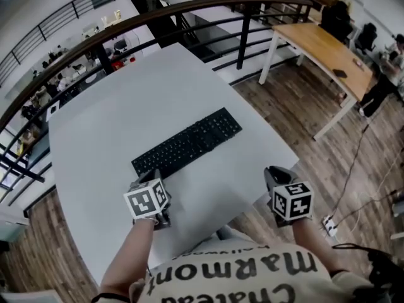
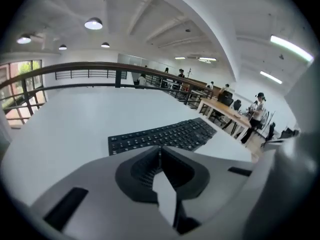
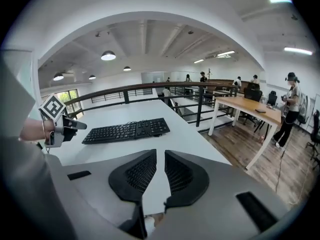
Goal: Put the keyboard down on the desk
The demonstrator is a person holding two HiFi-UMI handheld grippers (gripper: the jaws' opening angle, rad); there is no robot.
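Lying flat on the white table [image 1: 113, 100], the keyboard [image 1: 187, 142] runs on a slant across the middle of the head view, from lower left to upper right, with neither gripper touching it. The left gripper [image 1: 148, 177] sits just beside the keyboard's lower-left end, its tips close to that corner; the right gripper view shows them a little short of the keys and clear of them. The right gripper [image 1: 276, 174] is at the lower right of the head view, out by the table's near edge and partly over the wooden floor [image 1: 297, 112], well apart from the keyboard's right end. Both bare forearms come up from the bottom of the head view, the left arm [image 1: 129, 257] reaching up and slightly right, the right arm [image 1: 309, 232] shorter in frame and close to the body. Each gripper tilts down toward the tabletop, marker cube on top. In the left gripper view the dark pads [image 2: 145, 169] are closed tip to tip, with nothing caught between them and the keyboard spread just beyond. In the right gripper view the jaws stand almost together with a thin slit left between them. They hold nothing, and the keyboard lies farther off, left of centre in that view.
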